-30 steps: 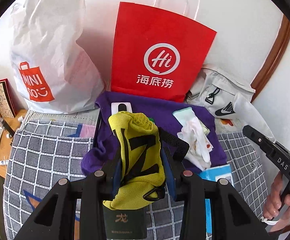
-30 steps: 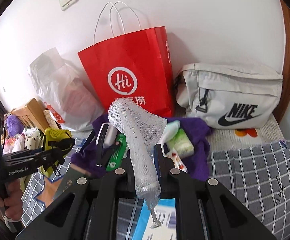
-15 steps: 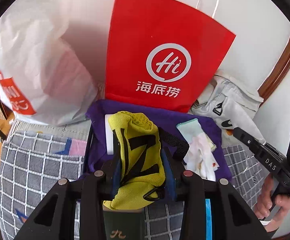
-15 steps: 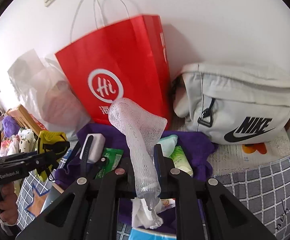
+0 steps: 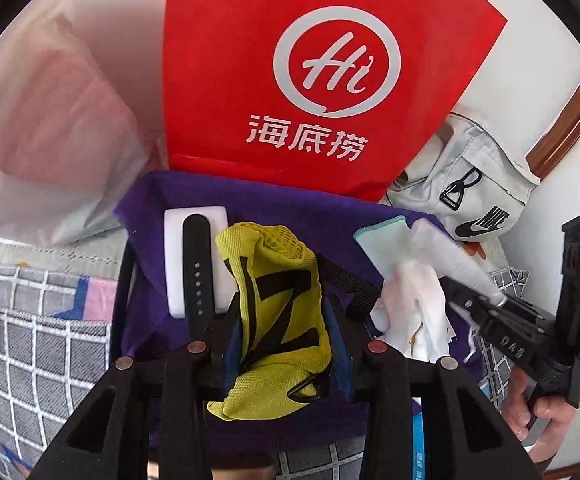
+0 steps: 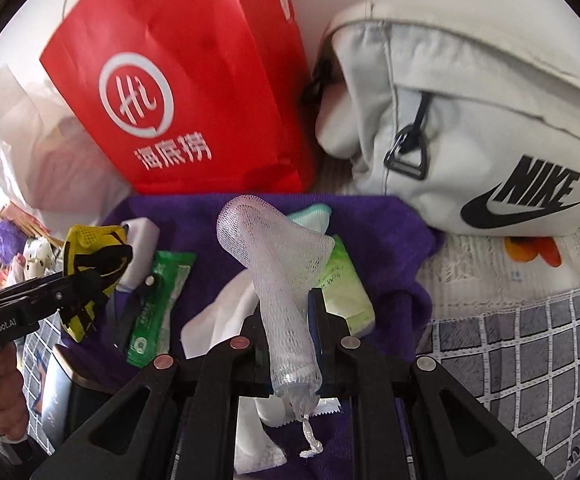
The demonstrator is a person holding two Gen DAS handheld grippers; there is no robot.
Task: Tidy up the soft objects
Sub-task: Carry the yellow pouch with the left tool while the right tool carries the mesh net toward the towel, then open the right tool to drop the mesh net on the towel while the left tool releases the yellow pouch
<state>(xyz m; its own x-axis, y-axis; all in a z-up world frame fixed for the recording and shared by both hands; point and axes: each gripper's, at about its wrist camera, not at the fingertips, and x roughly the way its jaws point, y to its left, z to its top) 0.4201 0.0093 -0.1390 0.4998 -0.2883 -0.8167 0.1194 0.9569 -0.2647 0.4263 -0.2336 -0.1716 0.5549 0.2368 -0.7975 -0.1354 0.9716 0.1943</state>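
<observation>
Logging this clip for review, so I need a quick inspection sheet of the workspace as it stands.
Surface: checked grey quilt with a purple cloth spread on it.
Job's things: yellow mesh pouch; white net sleeve.
Clutter: green packet, white tissue, white box with black strap.
Grippers: left gripper shut on the pouch; right gripper shut on the sleeve.
Cables: nothing seen.
Surroundings: red paper bag, white Nike bag, white plastic bag, against a wall.

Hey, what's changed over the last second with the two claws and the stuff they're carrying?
Both claws closed in on the purple cloth and red bag, which now loom larger. The left claw still grips the yellow mesh pouch; the right claw still grips the white net. Nothing released.
</observation>
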